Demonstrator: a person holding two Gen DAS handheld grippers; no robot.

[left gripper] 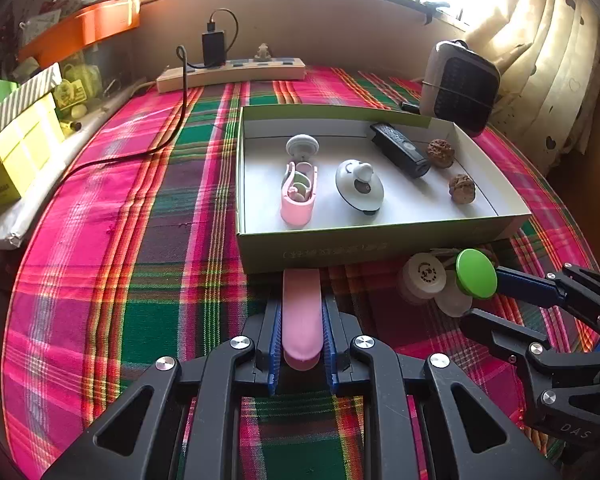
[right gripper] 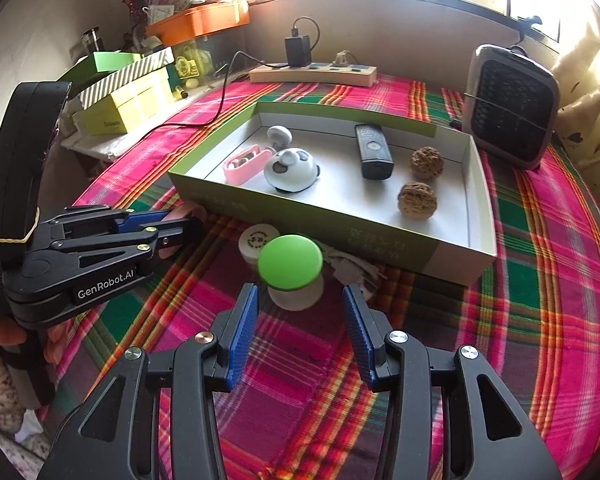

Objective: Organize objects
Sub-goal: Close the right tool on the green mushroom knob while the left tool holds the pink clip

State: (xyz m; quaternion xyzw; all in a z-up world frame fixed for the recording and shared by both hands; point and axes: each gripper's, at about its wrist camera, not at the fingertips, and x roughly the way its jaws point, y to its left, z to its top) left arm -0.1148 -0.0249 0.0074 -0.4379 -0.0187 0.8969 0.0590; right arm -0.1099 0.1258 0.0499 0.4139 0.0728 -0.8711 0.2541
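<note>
Now the left gripper (left gripper: 302, 320) is clamped on a pink case (left gripper: 302, 316) at the box's (left gripper: 380, 240) near wall, awaiting lift-in; right gripper (right gripper: 300, 320), jaws apart, faces the green-capped jar (right gripper: 291, 270).

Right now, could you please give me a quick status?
Left gripper shut on pink case. Right gripper open behind green-capped jar. Box wall directly ahead.
</note>
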